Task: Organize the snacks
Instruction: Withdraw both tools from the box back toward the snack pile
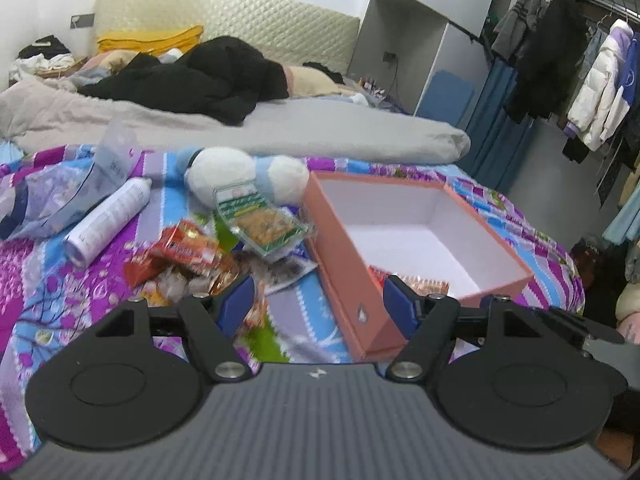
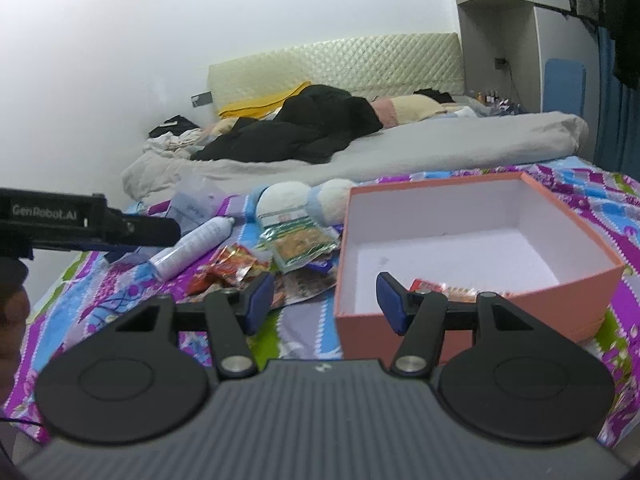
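Hovering with jaws apart and empty, the left gripper (image 1: pixel 320 300) has the open salmon-pink cardboard box (image 1: pixel 348 256) ahead to its right, and the pile of crinkly red and green snack packets (image 1: pixel 224 240) ahead left on the patchwork bedspread (image 1: pixel 48 280). Only the right gripper (image 2: pixel 322 300), also apart and empty, catches the other tool beyond its left finger; only the left view shows hanging coats (image 1: pixel 600 92).

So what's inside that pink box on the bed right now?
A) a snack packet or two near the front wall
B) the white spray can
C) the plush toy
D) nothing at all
A: the pink box holds only a red and orange snack packet against its near wall; the spray can and plush toy lie outside on the bedspread.
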{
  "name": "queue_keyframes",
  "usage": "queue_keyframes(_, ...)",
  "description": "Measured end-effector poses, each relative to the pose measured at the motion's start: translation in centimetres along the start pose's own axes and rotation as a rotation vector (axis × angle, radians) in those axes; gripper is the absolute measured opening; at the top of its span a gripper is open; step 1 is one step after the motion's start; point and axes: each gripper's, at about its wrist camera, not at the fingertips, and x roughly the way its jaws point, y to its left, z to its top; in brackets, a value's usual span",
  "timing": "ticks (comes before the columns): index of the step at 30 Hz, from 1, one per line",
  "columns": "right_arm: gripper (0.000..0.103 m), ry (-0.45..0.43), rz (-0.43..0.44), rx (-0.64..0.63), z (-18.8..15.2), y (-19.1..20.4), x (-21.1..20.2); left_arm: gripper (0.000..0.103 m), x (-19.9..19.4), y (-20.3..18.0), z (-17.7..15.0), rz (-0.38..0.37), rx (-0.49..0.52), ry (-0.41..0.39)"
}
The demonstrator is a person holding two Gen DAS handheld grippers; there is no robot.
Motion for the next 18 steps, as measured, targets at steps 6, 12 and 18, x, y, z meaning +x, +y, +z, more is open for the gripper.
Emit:
queue_keyframes(6,0.059,0.024,0.030,-0.018,-1.0,1.8,0.3,0.076,-0.1,2.4,-2.0,0.023,-0.068,0.046)
queue_keyframes(12,0.059,0.054,0.056,-0.028,-1.6,3.0,1.5,0.076,1.5,5.0,-3.1,0.039,-0.130,0.076)
queue_keyframes(18,0.059,0.106,0.117,-0.018,-2.2,4.0,4.1,0.076,4.2,8.1,-3.0,0.066,-0.200,0.069)
